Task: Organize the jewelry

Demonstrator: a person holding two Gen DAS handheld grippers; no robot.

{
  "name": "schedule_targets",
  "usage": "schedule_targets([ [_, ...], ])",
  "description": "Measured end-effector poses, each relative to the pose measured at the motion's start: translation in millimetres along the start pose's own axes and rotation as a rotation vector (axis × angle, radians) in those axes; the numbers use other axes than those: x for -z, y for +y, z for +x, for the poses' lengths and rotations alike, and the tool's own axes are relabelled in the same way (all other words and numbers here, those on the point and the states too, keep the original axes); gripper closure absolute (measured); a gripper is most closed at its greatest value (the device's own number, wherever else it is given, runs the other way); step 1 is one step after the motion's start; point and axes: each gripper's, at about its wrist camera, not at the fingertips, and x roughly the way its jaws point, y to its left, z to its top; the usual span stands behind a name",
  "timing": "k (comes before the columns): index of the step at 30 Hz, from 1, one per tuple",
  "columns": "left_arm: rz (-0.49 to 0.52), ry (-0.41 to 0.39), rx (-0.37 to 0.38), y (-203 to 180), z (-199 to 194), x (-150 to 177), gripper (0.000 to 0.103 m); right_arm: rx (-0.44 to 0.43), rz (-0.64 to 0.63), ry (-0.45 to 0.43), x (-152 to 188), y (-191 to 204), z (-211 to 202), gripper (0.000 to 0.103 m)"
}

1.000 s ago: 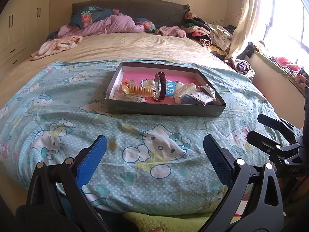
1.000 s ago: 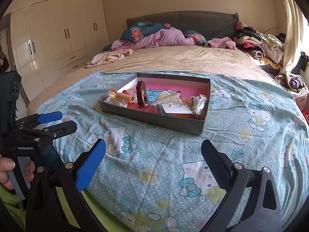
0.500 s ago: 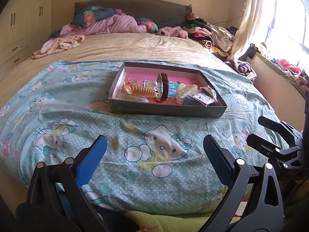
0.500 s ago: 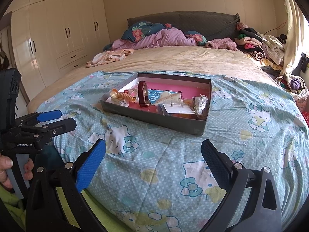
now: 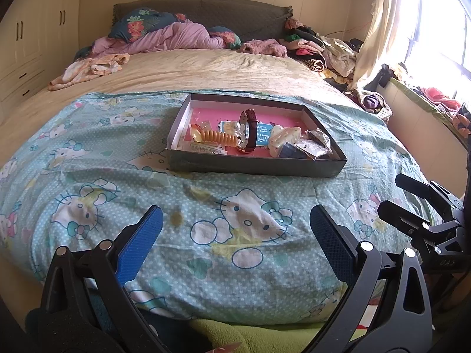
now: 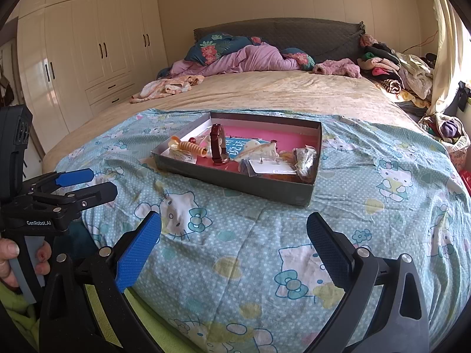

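A shallow grey box point(image 5: 253, 164) with a pink floor lies on the Hello Kitty blanket point(image 5: 117, 200); it also shows in the right wrist view point(image 6: 235, 179). Inside stand a maroon watch point(image 5: 250, 131), an orange spiral hair tie point(image 5: 220, 138), a white hair clip point(image 5: 284, 135), earring cards and small bags point(image 5: 315, 144). My left gripper point(image 5: 235, 220) is open and empty, well short of the box. My right gripper point(image 6: 234, 229) is open and empty, near the bed's front edge. Each gripper shows in the other's view, the right point(image 5: 412, 203) and the left point(image 6: 85, 182).
Pillows and a purple quilt point(image 5: 164, 35) lie at the head of the bed. A clothes pile point(image 5: 323, 47) sits at the far right by the curtain and window. A white wardrobe point(image 6: 88, 58) stands to the left. A person's hand point(image 6: 11, 259) holds the left gripper's handle.
Both views have crept slightly toward the box. Both grippers stay open and empty.
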Motion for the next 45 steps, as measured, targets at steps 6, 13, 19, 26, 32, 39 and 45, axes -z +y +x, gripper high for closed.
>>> schedule_targets([
  [6,-0.001,0.001,-0.004,1,0,0,0.01,0.0,0.0,0.0,0,0,0,0.005],
  [13,0.0,0.004,-0.008,1,1,2,0.01,-0.001,-0.001,0.003,0,1,0,0.005],
  [19,0.003,0.005,-0.019,0,2,4,0.01,0.0,0.0,0.004,0,1,0,0.005],
  [26,0.004,0.011,-0.024,0,3,5,0.01,0.0,-0.002,0.011,0,1,0,0.005],
  [32,0.004,0.016,-0.022,0,5,6,0.01,0.005,0.0,0.017,0,1,1,0.005],
  [39,-0.004,0.031,-0.04,-1,9,7,0.01,0.024,0.022,0.028,3,-8,5,0.005],
  [45,-0.022,0.026,-0.064,12,12,3,0.01,0.125,0.085,0.043,4,-47,11,0.005],
])
